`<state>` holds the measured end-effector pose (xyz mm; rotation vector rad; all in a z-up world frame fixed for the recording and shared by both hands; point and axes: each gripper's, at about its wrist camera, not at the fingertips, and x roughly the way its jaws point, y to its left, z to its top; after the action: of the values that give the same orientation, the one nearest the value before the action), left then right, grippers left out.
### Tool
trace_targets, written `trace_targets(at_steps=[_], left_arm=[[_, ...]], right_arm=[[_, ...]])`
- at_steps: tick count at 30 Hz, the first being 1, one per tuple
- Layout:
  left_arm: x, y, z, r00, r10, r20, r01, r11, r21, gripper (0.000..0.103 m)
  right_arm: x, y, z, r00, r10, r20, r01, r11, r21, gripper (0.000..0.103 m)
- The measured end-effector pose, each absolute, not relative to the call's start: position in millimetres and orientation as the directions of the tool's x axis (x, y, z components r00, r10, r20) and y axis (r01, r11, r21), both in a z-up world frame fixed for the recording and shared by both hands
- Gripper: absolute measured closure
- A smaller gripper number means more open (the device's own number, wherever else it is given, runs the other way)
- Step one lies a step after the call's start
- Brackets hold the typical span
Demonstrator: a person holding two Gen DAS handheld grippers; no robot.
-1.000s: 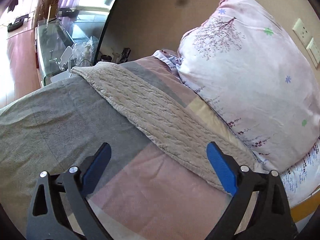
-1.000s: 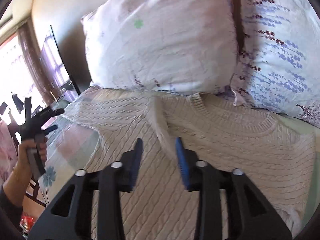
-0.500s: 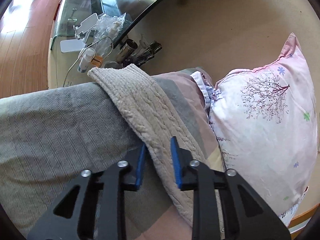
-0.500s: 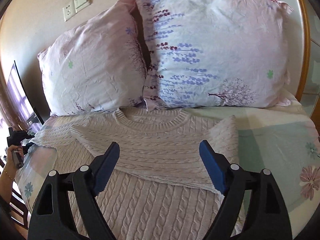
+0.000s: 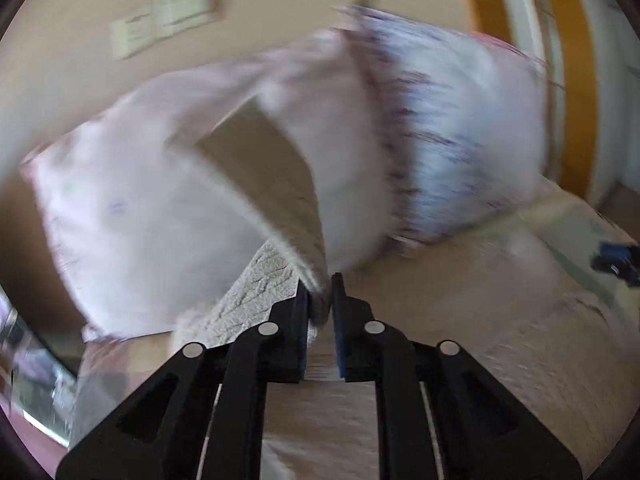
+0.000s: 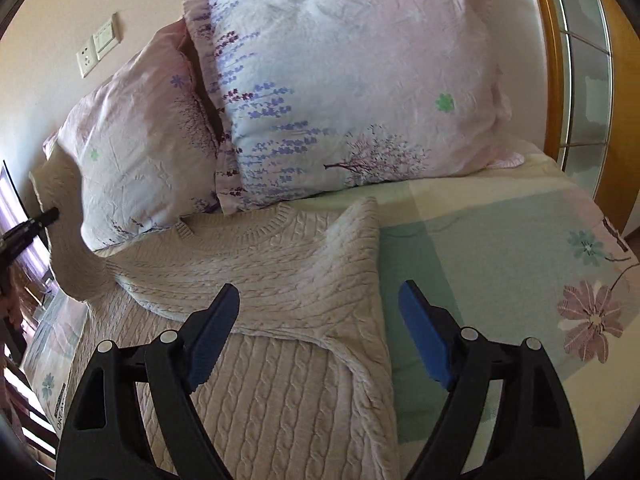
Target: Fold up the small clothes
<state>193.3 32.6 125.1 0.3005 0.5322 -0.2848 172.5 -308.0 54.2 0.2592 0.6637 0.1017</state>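
Note:
A cream cable-knit sweater [image 6: 280,360] lies flat on the bed, its right sleeve [image 6: 320,276] folded across the chest. My left gripper [image 5: 320,280] is shut on the sweater's left sleeve [image 5: 264,184] and holds it lifted in the air; the view is blurred by motion. In the right wrist view that lifted sleeve [image 6: 68,236] stands up at the far left with the left gripper's tip [image 6: 46,215] on it. My right gripper [image 6: 320,320] is open and empty, hovering above the folded right sleeve.
Two floral pillows [image 6: 352,92] [image 6: 140,152] lean against the wall behind the sweater. The floral bedsheet [image 6: 500,248] extends to the right. A wooden frame [image 6: 548,60] stands at the bed's right side. Wall sockets [image 6: 98,50] are at upper left.
My left gripper closed on the left sleeve and has lifted it up and swung it inward. My right gripper let go of the folded right sleeve, opened and drew back.

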Motion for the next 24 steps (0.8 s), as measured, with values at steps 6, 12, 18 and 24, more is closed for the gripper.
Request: trace_targets(at_steps=[6,12,18,24], left_arm=[[193.1,-27.1,52.7,0.694,-0.169,-0.700,0.470,0.843,0.261,0.059],[125.5,88.7,50.1,0.667,-0.133,-0.733,0.268,0.961,0.069,0.035],[57.1,161.6,13.3,0.555,-0.271,-0.787,0.104,0.961,-0.258,0.039],[0.3,158.6,2.3,0.530,-0.480,-0.699,0.122,0.859,-0.498,0.066]], right_arm=[[142.4,-330.8,44.0,0.742,0.210,-0.637,0.008,0.947,0.322,0.020],[89.3,-359.8,23.0,0.654,0.332,-0.679,0.028,0.887,0.461,0.029],[49.8,-350.8,-14.0,0.538,0.480,-0.693,0.043,0.805,0.591,0.053],[13.0,-335.4,-27.9,0.483,0.599,-0.639,-0.002,0.731,0.683,0.082]])
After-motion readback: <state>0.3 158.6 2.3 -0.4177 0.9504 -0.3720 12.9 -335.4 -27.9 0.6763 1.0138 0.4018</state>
